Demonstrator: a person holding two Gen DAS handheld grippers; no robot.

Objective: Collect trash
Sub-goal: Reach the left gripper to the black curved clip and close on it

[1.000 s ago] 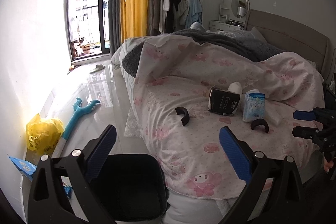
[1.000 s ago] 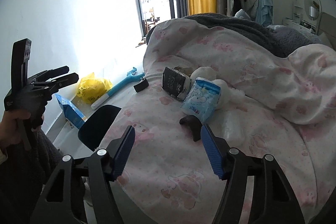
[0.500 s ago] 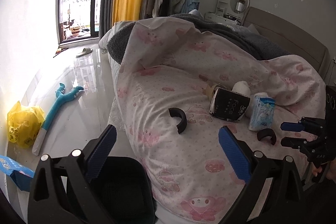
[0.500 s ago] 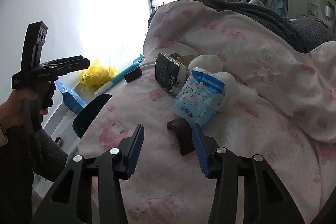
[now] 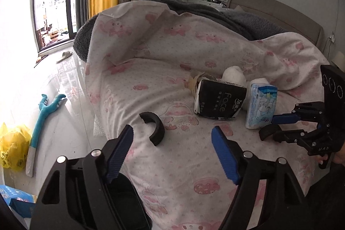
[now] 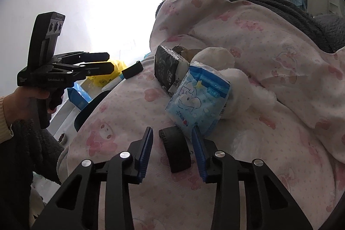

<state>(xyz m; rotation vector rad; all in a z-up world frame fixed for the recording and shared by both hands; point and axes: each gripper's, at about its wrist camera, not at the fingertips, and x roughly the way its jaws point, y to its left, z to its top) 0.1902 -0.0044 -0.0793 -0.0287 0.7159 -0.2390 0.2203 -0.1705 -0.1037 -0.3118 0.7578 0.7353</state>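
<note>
Both grippers have come in closer to the bed since a second ago, and the right gripper (image 6: 172, 151) has narrowed its spread: its blue pads (image 6: 146, 152) now flank a curved black scrap (image 6: 175, 150) lying on the pink-print quilt (image 6: 269, 53), with a gap showing on each side, so the jaws are released and not gripping. That scrap lies just in front of the blue tissue pack (image 6: 199, 106), which serves as the landmark here. Touching the blue tissue pack on its window side is a black tissue pack (image 6: 167, 67) (the word "face" is printed on it), and white wadded paper (image 6: 243, 87) bulges out behind both.

From the left wrist view, the left gripper (image 5: 172, 152) hovers with its jaws wide apart and nothing between them, over a second curved black scrap (image 5: 153, 127), which lies well apart from the blue tissue pack (image 5: 261, 108), toward the window-side edge of the bed. Lower still, off the bed edge, the black bin (image 5: 127, 204) sits on the floor, partly hidden behind the left gripper. Farther toward the window lie a teal back scratcher (image 5: 44, 116) and a yellow bag (image 5: 11, 147).
</note>
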